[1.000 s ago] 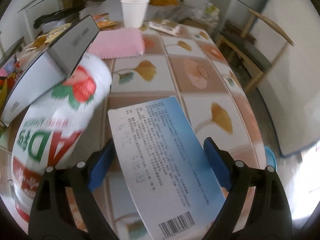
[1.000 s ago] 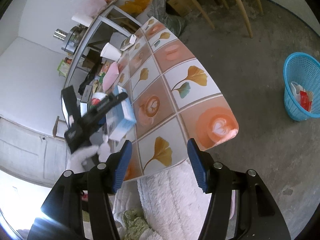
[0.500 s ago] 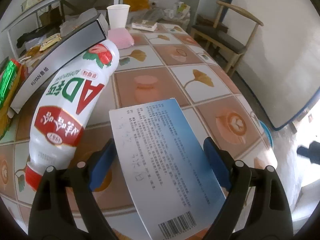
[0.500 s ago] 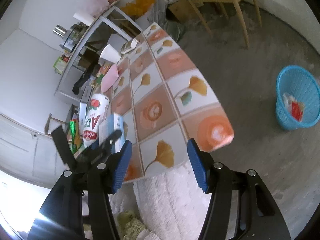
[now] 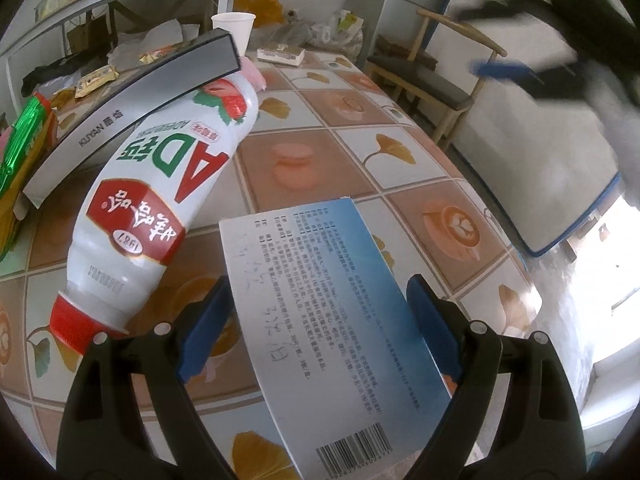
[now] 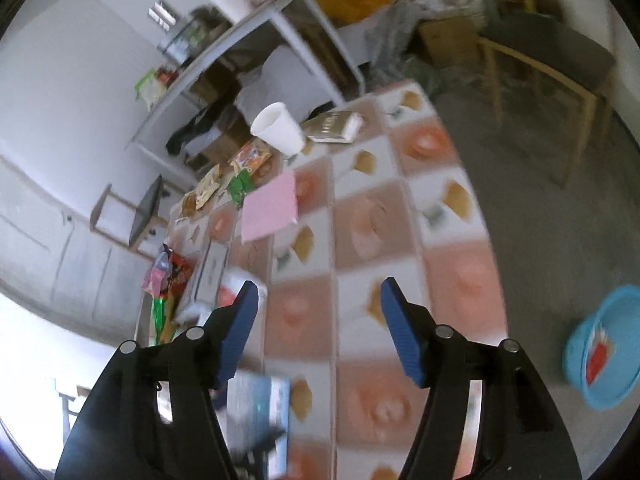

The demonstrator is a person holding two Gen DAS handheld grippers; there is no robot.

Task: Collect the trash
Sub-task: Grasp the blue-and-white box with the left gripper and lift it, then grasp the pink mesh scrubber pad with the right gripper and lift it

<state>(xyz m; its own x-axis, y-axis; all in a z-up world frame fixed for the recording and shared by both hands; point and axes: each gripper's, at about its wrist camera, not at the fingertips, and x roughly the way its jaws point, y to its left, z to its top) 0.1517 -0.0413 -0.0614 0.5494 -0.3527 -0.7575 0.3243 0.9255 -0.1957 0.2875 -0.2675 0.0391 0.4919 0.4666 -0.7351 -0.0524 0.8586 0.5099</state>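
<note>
- Left wrist view: my left gripper [image 5: 316, 328] has its fingers [image 5: 206, 322] clamped on a flat white-and-blue box [image 5: 332, 320], one pad on each long edge. The box juts forward above the bench [image 5: 400, 168], barcode end nearest the camera.
- Same view: a white bottle [image 5: 160, 200] with a red cap lies on its side on the bench just left of the box, cap toward me. Its far end sits under or against a long grey carton [image 5: 132, 108]; I cannot tell which.
- Same view: a paper cup [image 5: 234, 30] stands at the far end of the bench, with a small packet box [image 5: 280, 54] to its right. A green wrapper [image 5: 20, 140] lies at the left edge. The right gripper [image 5: 516, 68] shows as a blur at the upper right.
- Right wrist view: my right gripper [image 6: 316, 330] hangs above the bench [image 6: 400, 208], its fingers [image 6: 402, 336] apart with nothing between them; they have just been opening wider. The picture is smeared.
- Same view: the box [image 6: 260, 408] shows blurred low in the frame, behind the left finger. A pink cloth [image 6: 270, 210] lies on the bench beyond, the cup [image 6: 278, 128] farther still.
- Same view: a blue basket [image 6: 600, 360] with red scraps inside stands on the floor [image 6: 540, 200] at the right, well apart from the bench.
</note>
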